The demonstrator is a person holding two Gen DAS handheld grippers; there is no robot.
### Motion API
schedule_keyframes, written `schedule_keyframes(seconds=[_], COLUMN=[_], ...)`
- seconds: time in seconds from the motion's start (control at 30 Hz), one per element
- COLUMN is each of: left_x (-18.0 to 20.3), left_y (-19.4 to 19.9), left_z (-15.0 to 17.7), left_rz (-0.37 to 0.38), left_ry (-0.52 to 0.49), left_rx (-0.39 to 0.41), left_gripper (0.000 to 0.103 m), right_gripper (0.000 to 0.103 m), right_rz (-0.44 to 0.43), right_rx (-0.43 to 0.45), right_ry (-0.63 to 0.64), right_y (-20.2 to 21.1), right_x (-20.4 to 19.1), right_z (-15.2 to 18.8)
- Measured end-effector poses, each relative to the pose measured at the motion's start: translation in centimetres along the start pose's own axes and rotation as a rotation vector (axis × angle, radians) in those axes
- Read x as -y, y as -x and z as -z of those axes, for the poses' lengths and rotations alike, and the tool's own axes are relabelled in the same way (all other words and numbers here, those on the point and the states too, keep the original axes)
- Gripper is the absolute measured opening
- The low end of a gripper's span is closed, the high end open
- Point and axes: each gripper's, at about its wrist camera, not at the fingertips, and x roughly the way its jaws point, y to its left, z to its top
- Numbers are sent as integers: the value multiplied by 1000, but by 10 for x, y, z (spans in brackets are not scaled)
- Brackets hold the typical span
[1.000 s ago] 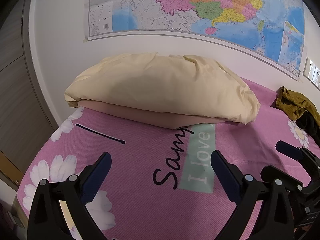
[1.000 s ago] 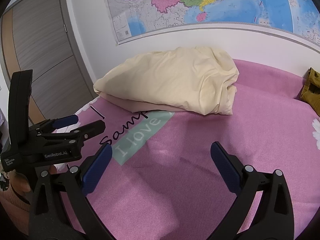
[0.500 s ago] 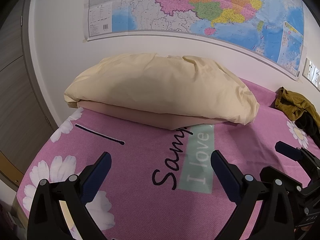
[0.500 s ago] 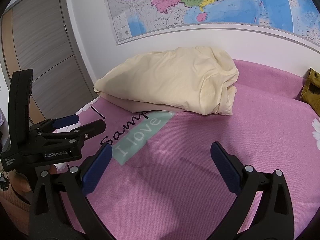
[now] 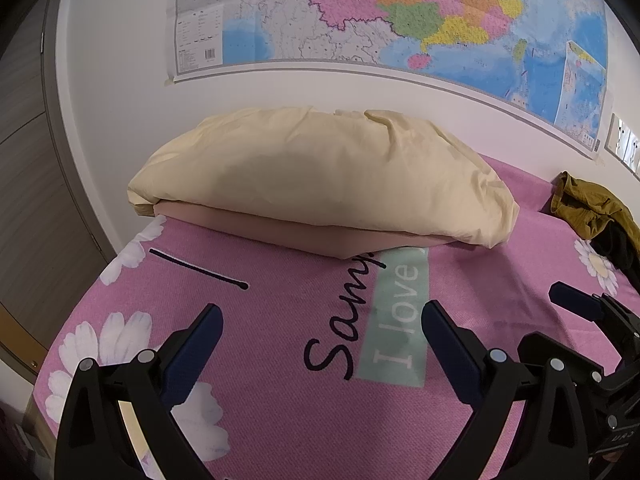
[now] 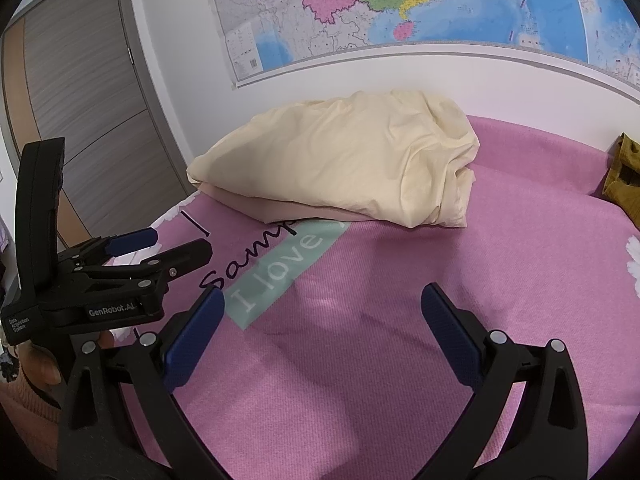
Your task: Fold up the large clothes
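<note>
A crumpled olive-yellow garment lies at the far right of the pink bed beside a black piece of clothing; only its edge shows in the right wrist view. My left gripper hovers open over the printed sheet with nothing between its fingers. It also shows at the left of the right wrist view, held by a hand. My right gripper is open too, above bare sheet, well short of the clothes.
A cream pillow rests on a folded pinkish pad at the head of the bed. The pink sheet carries daisies and lettering. A wall map hangs behind; a grey door stands left.
</note>
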Motion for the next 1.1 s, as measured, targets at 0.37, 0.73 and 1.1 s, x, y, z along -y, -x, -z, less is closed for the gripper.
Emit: schedule_keyframes(seconds=[0.37, 0.73, 1.1], left_x=[0, -1, 1], left_y=[-2, -3, -2], left_z=[2, 1, 0], left_rz=[3, 4, 7], left_ry=[0, -3, -8], left_rx=[-8, -9, -2], left_gripper=[96, 96, 96], right_gripper=[97, 97, 97], right_rz=[-4, -6, -10], right_rx=[0, 0, 4], right_ry=[-2, 1, 1], right_y=[-1, 0, 2], right_x=[2, 2, 1], right_z=[1, 1, 0])
